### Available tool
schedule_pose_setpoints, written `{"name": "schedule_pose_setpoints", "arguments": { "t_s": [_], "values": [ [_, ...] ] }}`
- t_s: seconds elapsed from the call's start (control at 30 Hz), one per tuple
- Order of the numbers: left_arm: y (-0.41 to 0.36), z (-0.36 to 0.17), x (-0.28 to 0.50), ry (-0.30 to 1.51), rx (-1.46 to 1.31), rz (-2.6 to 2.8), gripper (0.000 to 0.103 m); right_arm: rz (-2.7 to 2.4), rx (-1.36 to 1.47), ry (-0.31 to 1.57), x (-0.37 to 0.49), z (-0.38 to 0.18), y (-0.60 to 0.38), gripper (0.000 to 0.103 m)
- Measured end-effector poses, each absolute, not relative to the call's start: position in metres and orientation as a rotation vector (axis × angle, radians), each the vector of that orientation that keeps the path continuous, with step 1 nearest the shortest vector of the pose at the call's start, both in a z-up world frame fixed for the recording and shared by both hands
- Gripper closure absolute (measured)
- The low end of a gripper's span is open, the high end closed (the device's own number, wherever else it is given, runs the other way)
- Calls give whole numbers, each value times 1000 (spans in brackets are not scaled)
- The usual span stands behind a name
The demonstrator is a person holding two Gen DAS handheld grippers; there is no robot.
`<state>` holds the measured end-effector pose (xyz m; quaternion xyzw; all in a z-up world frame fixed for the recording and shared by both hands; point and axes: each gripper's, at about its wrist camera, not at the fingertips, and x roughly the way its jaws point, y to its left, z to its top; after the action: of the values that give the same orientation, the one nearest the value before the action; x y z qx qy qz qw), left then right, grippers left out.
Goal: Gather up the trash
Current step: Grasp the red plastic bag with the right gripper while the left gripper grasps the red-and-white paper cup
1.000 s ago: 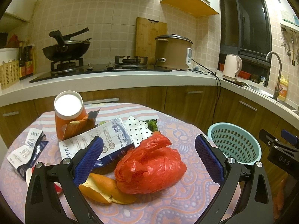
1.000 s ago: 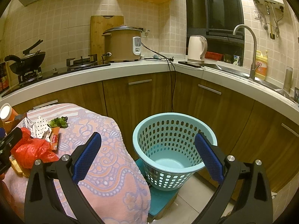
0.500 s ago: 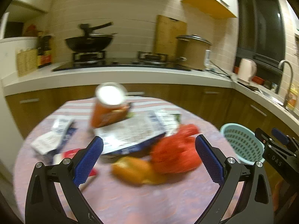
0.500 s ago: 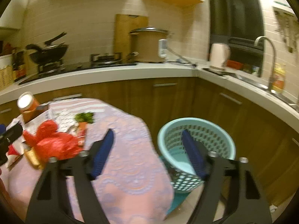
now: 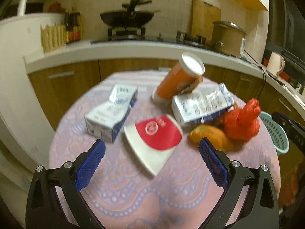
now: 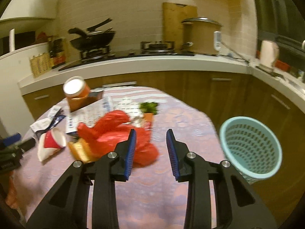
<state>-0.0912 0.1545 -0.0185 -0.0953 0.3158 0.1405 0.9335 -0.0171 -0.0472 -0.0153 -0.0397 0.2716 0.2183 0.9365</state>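
Trash lies scattered on the round table (image 5: pixel 118 196), none of it in the teal basket (image 6: pixel 249 148), which stands on the floor just beside the table's right edge and appears empty. Items noted: a flattened red-and-white paper cup (image 5: pixel 154 139), two blue-and-white cartons (image 5: pixel 111 114) (image 5: pixel 202 105), an orange canister (image 5: pixel 179 76) leaning on the second carton, an orange peel (image 5: pixel 209 137) and a crumpled red plastic bag (image 6: pixel 118 133).

The left gripper (image 5: pixel 151 153) is spread wide and holds nothing; the paper cup sits centred just ahead of its gap. A second ago the red bag occupied that position, so the left tool has swung away from the bag toward the table's left side. Judged target: the cup.

The right gripper (image 6: pixel 150 152) is partly closed, a gap remaining between its blue pads (image 6: pixel 130 150), and pinches nothing. A second ago it was wide apart and faced the basket; it now faces the table, the red bag touching or just behind its left pad. Collection has not begun. Both views are motion-blurred.
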Motion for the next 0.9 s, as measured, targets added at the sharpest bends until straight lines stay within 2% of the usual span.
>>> {"name": "schedule_pose_setpoints", "arguments": {
  "t_s": [0.07, 0.1, 0.17, 0.3, 0.4, 0.73, 0.8, 0.87, 0.9],
  "values": [
    [155, -24, -90, 661, -190, 285, 8, 501, -56, 593, -13, -18, -40, 73],
    [154, -27, -89, 666, -188, 288, 8, 513, -52, 606, -12, -19, -37, 67],
    [154, -32, -86, 684, -200, 284, 8, 530, -50, 617, -12, -22, -33, 25],
    [159, -40, -81, 697, -235, 273, 8, 572, -95, 629, -12, -28, -17, 23],
    [160, -41, -77, 705, -252, 269, 8, 590, -115, 655, -4, -32, -4, 15],
    [133, -30, -67, 681, -191, 224, 8, 545, -147, 741, 29, -53, 6, 15],
    [132, -32, -65, 683, -163, 247, 8, 554, -136, 753, 33, -55, 3, 20],
    [138, -36, -64, 698, -163, 281, 8, 561, -132, 763, 35, -58, 0, 36],
    [144, -38, -64, 708, -178, 291, 8, 567, -130, 764, 36, -59, -1, 39]
  ]
}}
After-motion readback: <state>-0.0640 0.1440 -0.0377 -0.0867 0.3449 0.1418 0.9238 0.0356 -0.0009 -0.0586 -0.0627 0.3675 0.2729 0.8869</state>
